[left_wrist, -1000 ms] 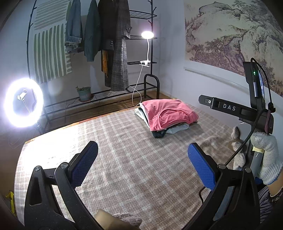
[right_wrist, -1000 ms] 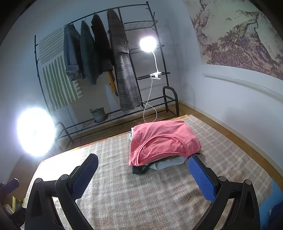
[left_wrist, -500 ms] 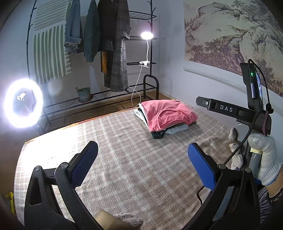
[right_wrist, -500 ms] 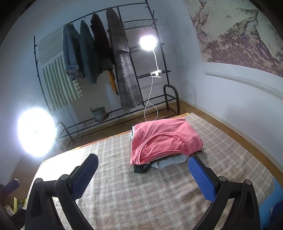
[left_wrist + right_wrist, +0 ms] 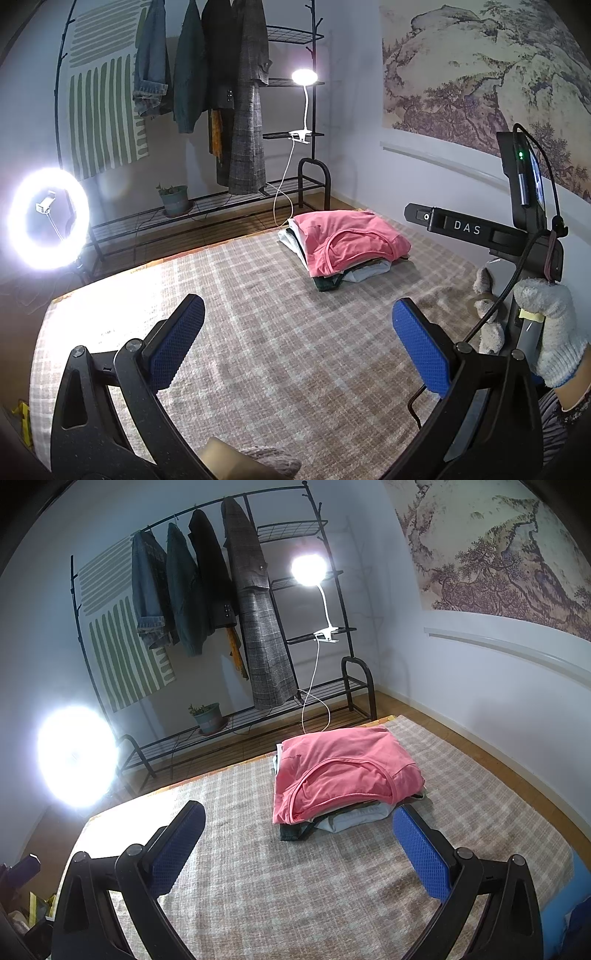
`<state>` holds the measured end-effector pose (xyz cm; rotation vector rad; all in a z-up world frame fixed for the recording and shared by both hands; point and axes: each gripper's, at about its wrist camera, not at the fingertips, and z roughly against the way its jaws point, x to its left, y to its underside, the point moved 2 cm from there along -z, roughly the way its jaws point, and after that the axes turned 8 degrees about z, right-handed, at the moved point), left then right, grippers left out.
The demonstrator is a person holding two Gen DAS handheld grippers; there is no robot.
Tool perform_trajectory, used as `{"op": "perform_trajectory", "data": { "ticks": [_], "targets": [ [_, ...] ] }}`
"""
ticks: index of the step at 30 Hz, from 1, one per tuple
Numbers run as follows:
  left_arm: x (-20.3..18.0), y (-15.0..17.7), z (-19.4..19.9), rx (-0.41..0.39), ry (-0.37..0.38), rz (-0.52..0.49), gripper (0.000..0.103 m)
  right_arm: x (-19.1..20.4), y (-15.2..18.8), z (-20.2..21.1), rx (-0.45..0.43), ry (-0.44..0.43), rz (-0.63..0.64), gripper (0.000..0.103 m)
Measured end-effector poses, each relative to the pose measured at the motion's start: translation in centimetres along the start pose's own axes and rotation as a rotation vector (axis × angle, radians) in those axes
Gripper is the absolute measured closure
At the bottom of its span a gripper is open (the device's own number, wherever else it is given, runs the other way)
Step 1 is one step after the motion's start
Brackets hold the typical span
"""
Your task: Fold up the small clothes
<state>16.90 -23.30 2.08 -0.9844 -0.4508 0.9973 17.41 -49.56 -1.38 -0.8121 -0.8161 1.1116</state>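
Nearer now, our right gripper [image 5: 298, 843] hovers spread and empty just before the pink folded shirt [image 5: 341, 771] topping the clothes stack. Our left gripper [image 5: 297, 341] gapes empty, well short of it.

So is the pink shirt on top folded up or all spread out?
Folded. The pink shirt is a neat rectangle with its neckline tucked across the front, lying on top of a pile of clothes on the checked blanket.

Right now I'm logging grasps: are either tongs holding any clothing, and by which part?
Nothing is held. Left tongs and right tongs both stand open above the plaid cover; the pink top lies folded on the stack, untouched.
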Motion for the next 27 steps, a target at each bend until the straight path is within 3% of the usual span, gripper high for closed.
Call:
{"op": "perform_trajectory", "data": {
  "ticks": [27],
  "targets": [
    [0.08, -0.12, 0.23, -0.001, 0.001, -0.001, 0.000, 0.22, -0.16, 0.05, 0.002, -0.015, -0.011, 0.000]
  ]
}}
